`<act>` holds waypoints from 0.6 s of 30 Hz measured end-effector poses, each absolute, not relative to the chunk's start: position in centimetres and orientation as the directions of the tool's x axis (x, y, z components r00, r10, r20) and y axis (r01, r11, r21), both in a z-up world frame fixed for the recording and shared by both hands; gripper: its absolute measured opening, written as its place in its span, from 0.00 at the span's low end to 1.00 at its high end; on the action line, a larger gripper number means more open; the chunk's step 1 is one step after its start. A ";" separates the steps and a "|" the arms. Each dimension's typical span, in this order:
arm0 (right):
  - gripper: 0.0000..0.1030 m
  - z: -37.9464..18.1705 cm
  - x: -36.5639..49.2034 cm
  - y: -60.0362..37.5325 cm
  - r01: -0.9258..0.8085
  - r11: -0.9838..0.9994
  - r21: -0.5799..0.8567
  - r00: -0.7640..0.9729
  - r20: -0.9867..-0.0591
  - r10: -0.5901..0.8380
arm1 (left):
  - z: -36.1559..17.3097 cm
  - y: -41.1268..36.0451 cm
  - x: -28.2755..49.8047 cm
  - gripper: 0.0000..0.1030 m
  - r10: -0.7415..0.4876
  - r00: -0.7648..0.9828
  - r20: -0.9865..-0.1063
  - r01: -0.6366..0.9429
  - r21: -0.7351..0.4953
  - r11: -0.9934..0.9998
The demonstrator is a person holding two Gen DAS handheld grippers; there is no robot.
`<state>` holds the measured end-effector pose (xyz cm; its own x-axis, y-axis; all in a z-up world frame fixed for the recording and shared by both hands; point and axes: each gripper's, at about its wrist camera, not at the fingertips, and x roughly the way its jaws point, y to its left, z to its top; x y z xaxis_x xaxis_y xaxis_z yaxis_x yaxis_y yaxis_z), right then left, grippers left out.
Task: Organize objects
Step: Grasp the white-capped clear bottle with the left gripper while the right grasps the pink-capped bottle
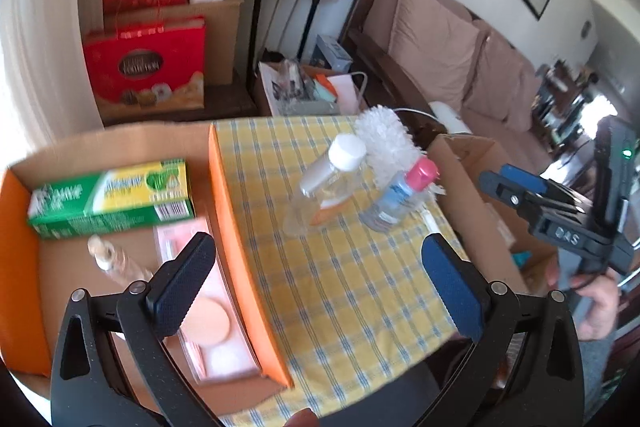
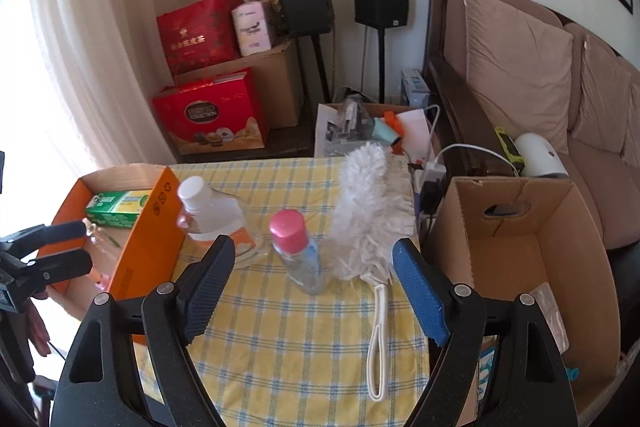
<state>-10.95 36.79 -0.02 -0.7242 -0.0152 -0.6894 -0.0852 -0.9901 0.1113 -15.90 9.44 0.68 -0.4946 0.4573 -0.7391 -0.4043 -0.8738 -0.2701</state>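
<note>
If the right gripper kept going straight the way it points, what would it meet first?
Most likely the pink-capped bottle: it stands on the table between the open jaws of the right gripper, slightly toward the left one, with nothing nearer. The duster sits just beside that line; depth is uncertain.

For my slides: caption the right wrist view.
Open right gripper above checked tablecloth facing pink-capped clear bottle.
</note>
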 end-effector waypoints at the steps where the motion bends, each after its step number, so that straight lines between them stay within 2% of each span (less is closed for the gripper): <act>1: 0.82 -0.2 -11.0 36.9 -0.092 -0.990 0.111 -0.726 -0.688 -0.010 | 0.7 9.9 -16.1 1.00 0.443 -0.507 -0.739 -0.402 -0.252 -0.880; 7: 0.82 -1.3 -11.4 37.5 -0.109 -0.990 0.093 -0.721 -0.692 0.014 | 0.6 12.1 -17.7 1.00 0.376 -0.568 -0.732 -0.365 -0.185 -0.913; 18: 0.82 -2.7 -12.4 38.0 -0.121 -0.989 0.089 -0.721 -0.693 0.026 | -0.5 14.7 -19.2 1.00 0.348 -0.588 -0.730 -0.350 -0.157 -0.923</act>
